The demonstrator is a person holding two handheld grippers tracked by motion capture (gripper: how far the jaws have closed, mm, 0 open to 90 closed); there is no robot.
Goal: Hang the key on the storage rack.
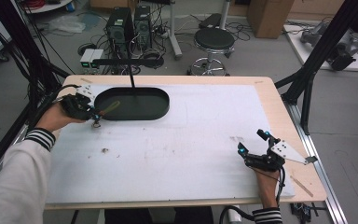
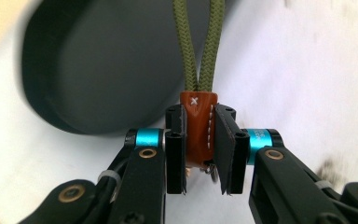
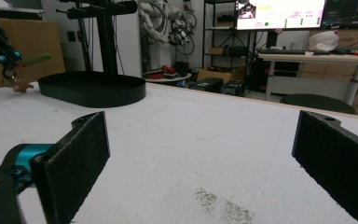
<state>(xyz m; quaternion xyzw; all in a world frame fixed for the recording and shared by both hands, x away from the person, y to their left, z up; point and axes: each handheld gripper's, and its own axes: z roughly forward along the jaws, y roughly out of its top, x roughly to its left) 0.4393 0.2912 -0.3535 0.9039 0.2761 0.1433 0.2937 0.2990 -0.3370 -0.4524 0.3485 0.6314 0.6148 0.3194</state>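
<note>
My left gripper (image 1: pixel 87 111) (image 2: pixel 200 115) is shut on a keychain's brown leather tab (image 2: pixel 198 140), held just above the table at the far left. The tab's olive green cord loop (image 1: pixel 110 107) (image 2: pixel 212 46) reaches out over the left rim of a black oval tray (image 1: pixel 135 103) (image 2: pixel 98 70). A small metal ring (image 1: pixel 96 123) hangs below the jaws. My right gripper (image 1: pixel 251 142) (image 3: pixel 205 135) rests near the table's front right with its jaws wide open and nothing between them. From the right gripper view the left gripper (image 3: pixel 0 51) and the cord (image 3: pixel 35 59) appear far off at the left.
A black post (image 1: pixel 131 77) rises from the tray and carries a horizontal bar (image 1: pixel 128 61). White sheet (image 1: pixel 191 140) covers the wooden table. A small dark speck (image 1: pixel 105 150) lies on it at the left. Stool, computers and cables stand beyond the far edge.
</note>
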